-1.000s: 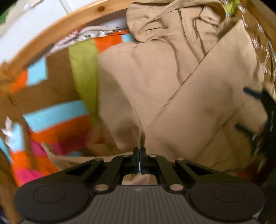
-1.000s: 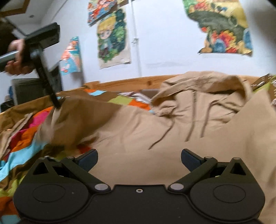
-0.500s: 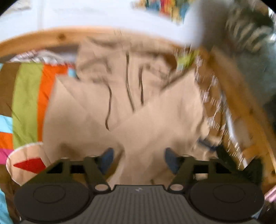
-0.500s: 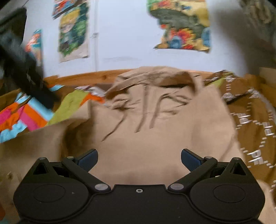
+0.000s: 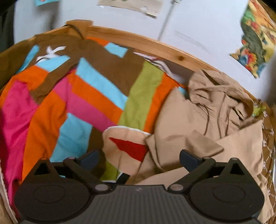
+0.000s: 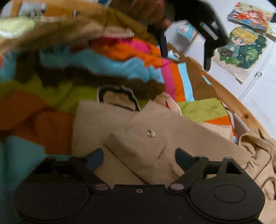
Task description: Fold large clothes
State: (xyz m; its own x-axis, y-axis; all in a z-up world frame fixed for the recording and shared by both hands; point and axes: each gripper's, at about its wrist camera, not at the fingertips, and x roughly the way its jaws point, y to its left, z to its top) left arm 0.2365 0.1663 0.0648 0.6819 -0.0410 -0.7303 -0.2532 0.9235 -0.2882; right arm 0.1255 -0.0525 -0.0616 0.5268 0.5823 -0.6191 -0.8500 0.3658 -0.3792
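Note:
A beige hoodie (image 5: 198,120) lies on the bed at the right of the left wrist view, hood and drawstrings towards the headboard, a sleeve folded across its body. My left gripper (image 5: 138,158) is open above its left edge, holding nothing. In the right wrist view the hoodie (image 6: 181,134) lies folded, with a metal snap (image 6: 151,133) on a flap. My right gripper (image 6: 139,157) hovers open just over that flap, with no cloth between its fingers. A hand (image 6: 151,10) holds the left gripper's black body (image 6: 203,20) at the top.
A striped bedspread (image 5: 82,89) in pink, orange, blue, green and brown covers the bed. A wooden bed frame (image 5: 155,43) runs along the white wall with posters (image 6: 239,50). A beige patch with a red triangle (image 5: 127,144) sits beside the hoodie.
My left gripper let go of the beige cloth, opened and swung left towards the bedspread. My right gripper stayed open and turned left and down over the folded hoodie.

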